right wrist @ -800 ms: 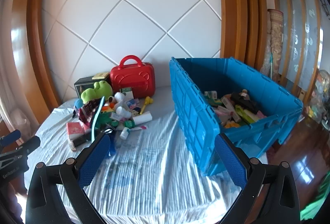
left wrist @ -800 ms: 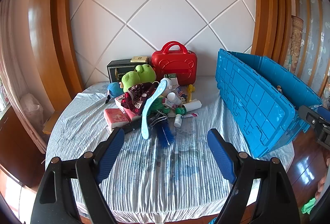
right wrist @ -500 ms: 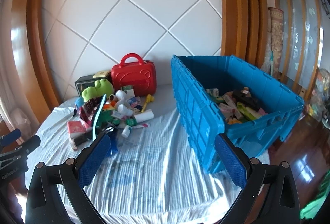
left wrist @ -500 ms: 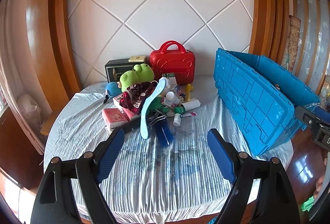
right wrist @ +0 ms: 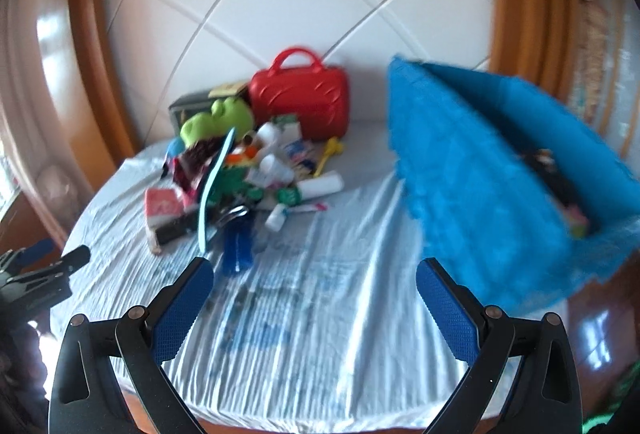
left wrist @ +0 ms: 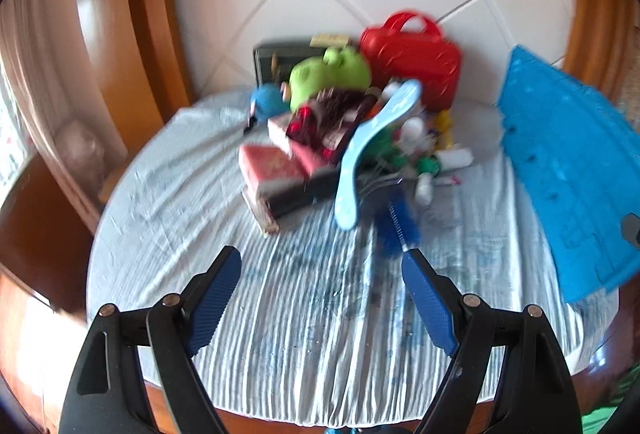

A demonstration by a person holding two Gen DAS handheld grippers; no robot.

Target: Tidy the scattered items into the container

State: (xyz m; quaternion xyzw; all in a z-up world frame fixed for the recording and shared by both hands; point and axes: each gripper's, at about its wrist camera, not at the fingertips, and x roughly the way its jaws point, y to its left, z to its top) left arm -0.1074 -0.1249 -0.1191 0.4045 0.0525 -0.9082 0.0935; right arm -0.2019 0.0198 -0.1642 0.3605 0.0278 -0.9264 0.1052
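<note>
A heap of scattered items lies on a round table with a striped white cloth [left wrist: 312,314]: a green frog plush [left wrist: 328,76], a red case [left wrist: 412,62], a pink tissue pack [left wrist: 272,168], a light blue shoehorn [left wrist: 372,150], a blue bottle brush [left wrist: 396,230] and small white bottles [right wrist: 320,186]. A big blue crate [right wrist: 472,202] with several things inside stands at the right. My left gripper [left wrist: 322,274] is open and empty, short of the heap. My right gripper [right wrist: 314,284] is open and empty over the cloth.
A dark box [left wrist: 280,54] stands behind the frog against the white quilted wall. Wooden trim frames the wall on both sides. The left gripper [right wrist: 36,274] shows at the left edge of the right wrist view. The table's front edge is close below both grippers.
Both grippers have moved forward and swung left toward the heap, which looks larger. Both views are motion blurred. The jaws stay open.
</note>
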